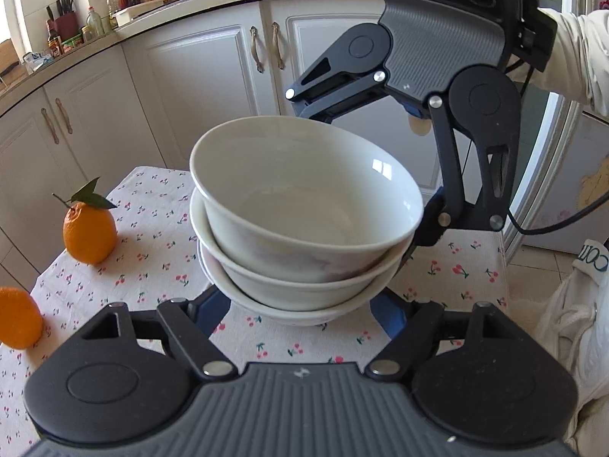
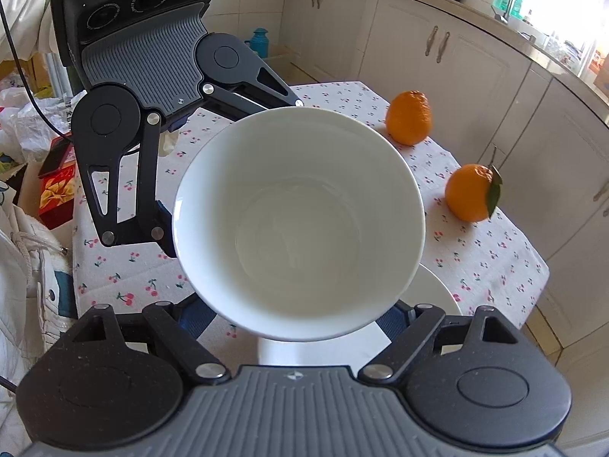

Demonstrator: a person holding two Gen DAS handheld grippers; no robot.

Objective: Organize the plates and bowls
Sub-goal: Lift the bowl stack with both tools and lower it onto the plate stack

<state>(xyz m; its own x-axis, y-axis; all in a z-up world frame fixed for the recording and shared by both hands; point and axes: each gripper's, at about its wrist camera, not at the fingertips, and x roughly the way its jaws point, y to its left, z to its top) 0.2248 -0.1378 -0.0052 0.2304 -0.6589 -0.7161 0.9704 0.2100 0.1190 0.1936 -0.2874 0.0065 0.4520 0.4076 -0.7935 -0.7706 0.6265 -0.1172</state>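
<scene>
Three white bowls are nested in a stack (image 1: 304, 228) over the cherry-print tablecloth (image 1: 152, 236). My left gripper (image 1: 300, 304) has its jaws closed against the sides of the bottom bowl (image 1: 289, 304). My right gripper (image 2: 297, 316) comes from the opposite side with its jaws against the stack lower down; its tips are hidden. In the right wrist view the top bowl (image 2: 300, 224) fills the middle, with a white plate (image 2: 430, 297) on the cloth beneath it.
Two oranges (image 1: 89, 234) (image 1: 19, 318) lie at the table's left in the left wrist view; they also show in the right wrist view (image 2: 409, 116) (image 2: 472, 192). Kitchen cabinets (image 1: 213, 72) stand behind. A red box (image 2: 57, 194) and bags lie beside the table.
</scene>
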